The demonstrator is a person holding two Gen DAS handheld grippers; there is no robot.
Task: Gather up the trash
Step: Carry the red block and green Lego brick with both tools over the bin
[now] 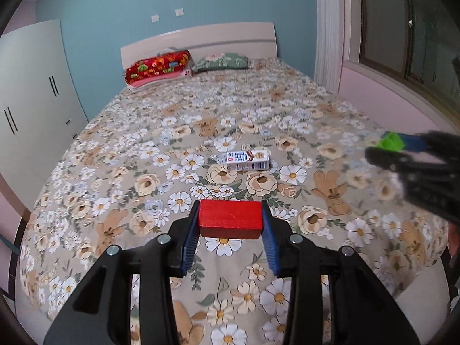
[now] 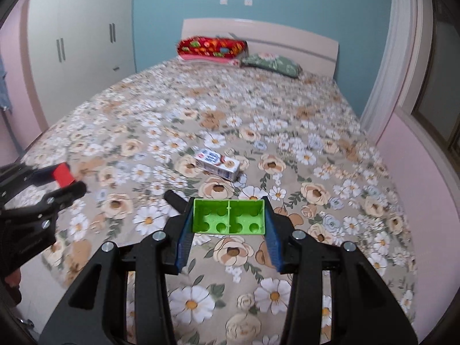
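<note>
Left jaws point(image 1: 230, 240) clamped on red block point(image 1: 231, 222), right jaws point(image 2: 228, 237) clamped on green brick point(image 2: 229, 216), milk carton point(image 1: 247, 159) on bed point(image 1: 143, 149)

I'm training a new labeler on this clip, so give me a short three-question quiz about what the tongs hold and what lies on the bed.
1. True or false: the left tongs are shut on a red block.
2. Which thing do the right tongs grip? A. a milk carton B. a green toy brick C. a pillow
3. Fill in: the milk carton lies on its ____ on the floral bedspread, touched by neither tongs.

Key: 1 true. 2 B, the green toy brick, hollow underside facing the camera. 3 side.
</note>
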